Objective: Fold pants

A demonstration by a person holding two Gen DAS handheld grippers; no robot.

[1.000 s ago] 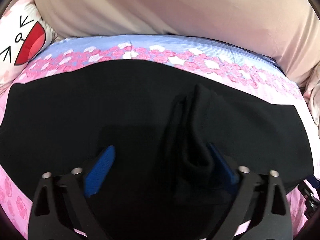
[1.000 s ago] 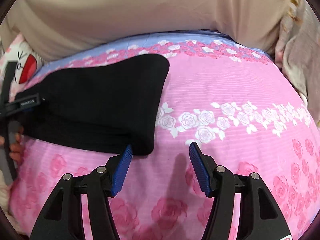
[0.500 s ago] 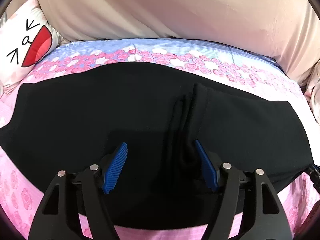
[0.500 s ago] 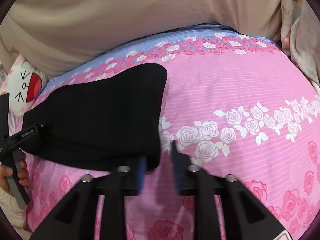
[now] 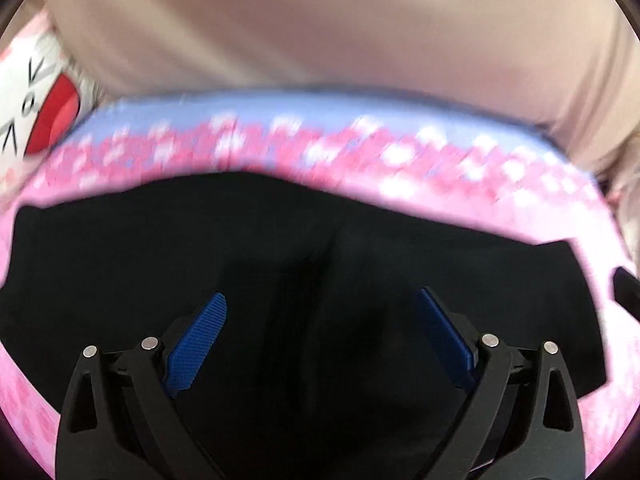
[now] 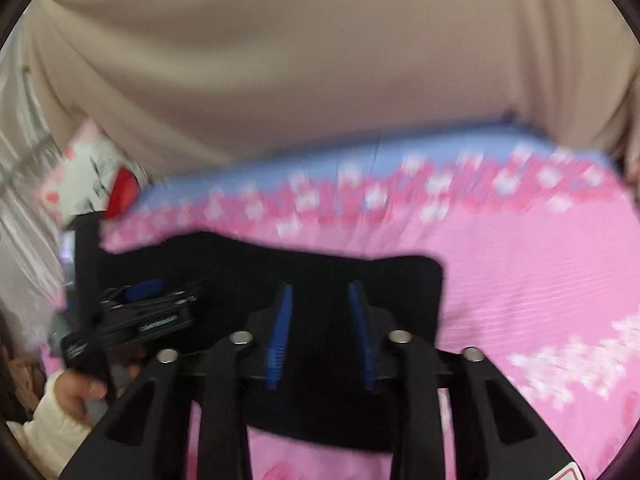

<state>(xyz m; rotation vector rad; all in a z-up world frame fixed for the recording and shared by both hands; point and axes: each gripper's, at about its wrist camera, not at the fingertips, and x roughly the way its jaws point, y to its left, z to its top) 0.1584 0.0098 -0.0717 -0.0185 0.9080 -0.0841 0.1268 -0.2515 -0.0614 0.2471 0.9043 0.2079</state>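
Black pants (image 5: 280,240) lie spread across the pink bedsheet (image 5: 440,184). My left gripper (image 5: 322,320) hovers over their middle, jaws opening wide. Flat dark cloth lies below the blue pads (image 5: 200,340), and nothing is pinched. In the right wrist view the pants' right end (image 6: 400,280) lies under my right gripper (image 6: 320,320). Its jaws are closing to a narrow gap with black cloth showing between the pads (image 6: 280,332), which do not visibly press on it. The left gripper (image 6: 140,312) also shows there at the left, held by a hand (image 6: 80,392) in a cream sleeve.
A white cartoon-face pillow (image 5: 36,120) sits at the bed's far left corner. A large beige cloth (image 5: 320,20) rises behind the bed. Rose-patterned pink sheet (image 6: 540,260) stretches bare to the right of the pants.
The left jaws narrowed around a raised fold, then spread wide, and the fold now lies flatter. The right gripper moved left from the pants' corner to over the cloth, its jaws narrowing.
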